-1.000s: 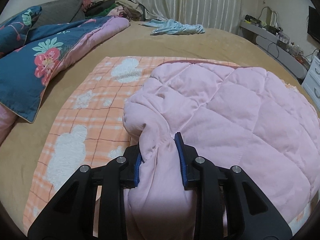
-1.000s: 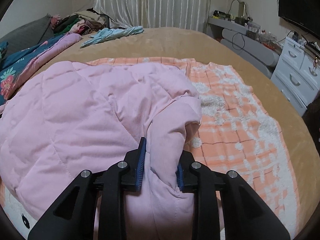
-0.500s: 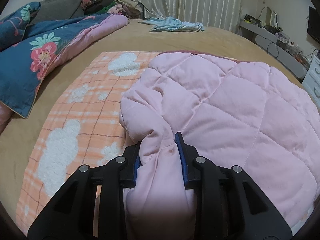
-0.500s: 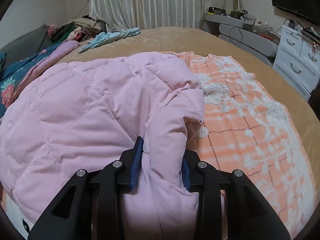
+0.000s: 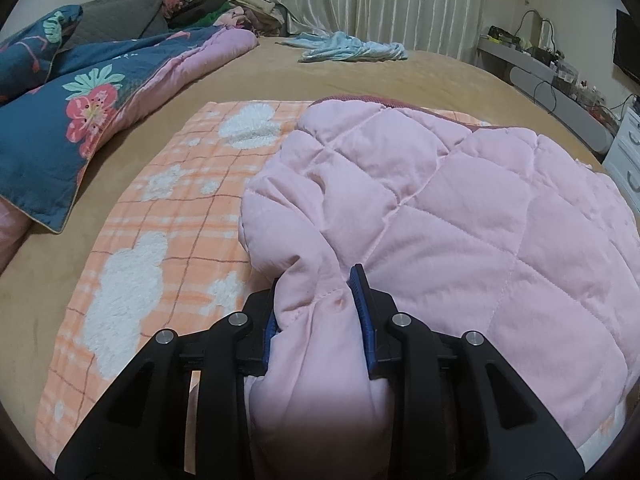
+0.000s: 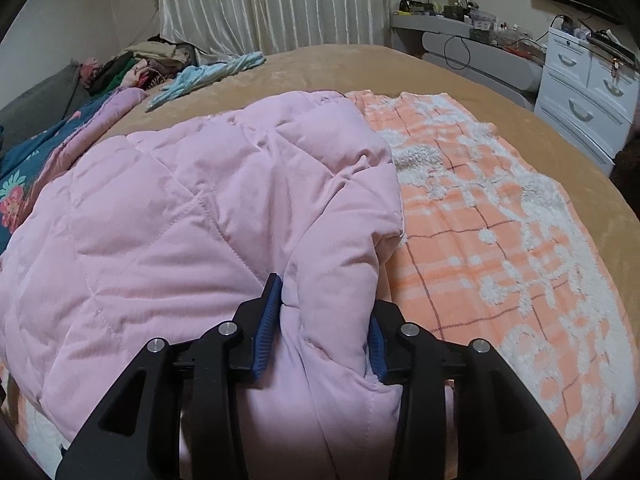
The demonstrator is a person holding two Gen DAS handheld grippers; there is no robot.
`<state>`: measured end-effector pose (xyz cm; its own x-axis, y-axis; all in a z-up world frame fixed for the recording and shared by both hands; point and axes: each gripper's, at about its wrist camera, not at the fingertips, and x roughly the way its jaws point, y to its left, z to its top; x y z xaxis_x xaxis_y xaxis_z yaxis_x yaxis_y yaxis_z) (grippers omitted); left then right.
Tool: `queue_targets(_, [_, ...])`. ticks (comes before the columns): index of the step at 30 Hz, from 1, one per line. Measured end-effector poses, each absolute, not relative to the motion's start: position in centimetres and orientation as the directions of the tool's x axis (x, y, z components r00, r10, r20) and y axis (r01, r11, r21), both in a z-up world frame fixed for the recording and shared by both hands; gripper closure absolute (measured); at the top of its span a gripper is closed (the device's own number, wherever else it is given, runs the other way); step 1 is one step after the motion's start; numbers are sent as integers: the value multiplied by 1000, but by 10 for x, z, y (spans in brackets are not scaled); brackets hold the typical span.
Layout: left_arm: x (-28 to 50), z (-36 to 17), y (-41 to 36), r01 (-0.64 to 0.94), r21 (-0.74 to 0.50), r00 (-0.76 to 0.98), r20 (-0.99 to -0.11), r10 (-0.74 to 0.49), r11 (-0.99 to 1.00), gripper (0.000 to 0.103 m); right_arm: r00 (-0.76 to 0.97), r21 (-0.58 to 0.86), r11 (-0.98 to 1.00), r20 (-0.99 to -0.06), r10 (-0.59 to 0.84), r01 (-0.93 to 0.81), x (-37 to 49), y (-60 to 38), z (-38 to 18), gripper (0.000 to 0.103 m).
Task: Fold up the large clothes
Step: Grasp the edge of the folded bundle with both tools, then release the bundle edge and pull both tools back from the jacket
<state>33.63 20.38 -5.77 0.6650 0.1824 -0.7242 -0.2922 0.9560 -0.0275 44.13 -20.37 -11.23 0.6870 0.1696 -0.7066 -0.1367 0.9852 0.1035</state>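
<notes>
On the bed, left wrist view:
Left gripper: its blue pads squeeze a bunched fold of the pink quilted coat. Only a small gap shows between the pads, and it is full of cloth.
Pink coat: it lies puffy on the orange checked blanket, filling the right side of this view.
Orange blanket: it is spread flat on the tan bed cover.
Blue flower quilt: it is heaped at the left edge of the bed.
Light blue cloth: it lies far back, near the curtain.

On the bed, right wrist view:
Right gripper: its jaws have just been opening. A thick fold of the pink coat sits between the pads and both pads touch it.
Pink coat: it fills the left side here, with the orange blanket bare on the right.
White drawers: they stand beside the bed at the far right.
</notes>
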Motion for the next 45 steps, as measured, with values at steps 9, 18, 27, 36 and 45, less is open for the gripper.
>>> queue_targets(9, [324, -50, 207, -296, -51, 653, -740, 163, 954, 74, 672, 103, 986, -723, 162, -127, 429, -211, -106, 50])
queue_targets(18, [310, -35, 200, -286, -69, 654, -743, 143, 956, 44, 680, 139, 978, -703, 209, -158, 407, -217, -87, 11])
queue_targets(27, [288, -8, 187, -262, -123, 678, -729, 92, 957, 12, 743, 97, 974, -633, 219, -204, 366, -215, -50, 4])
queue_targets(36, [259, 26, 167, -247, -145, 717, -692, 80, 958, 9, 799, 113, 965, -542, 260, -238, 323, -220, -3, 4])
queue_targets(45, [221, 53, 150, -228, -156, 756, -650, 74, 961, 9, 835, 139, 957, -467, 290, -254, 281, -233, 33, 4])
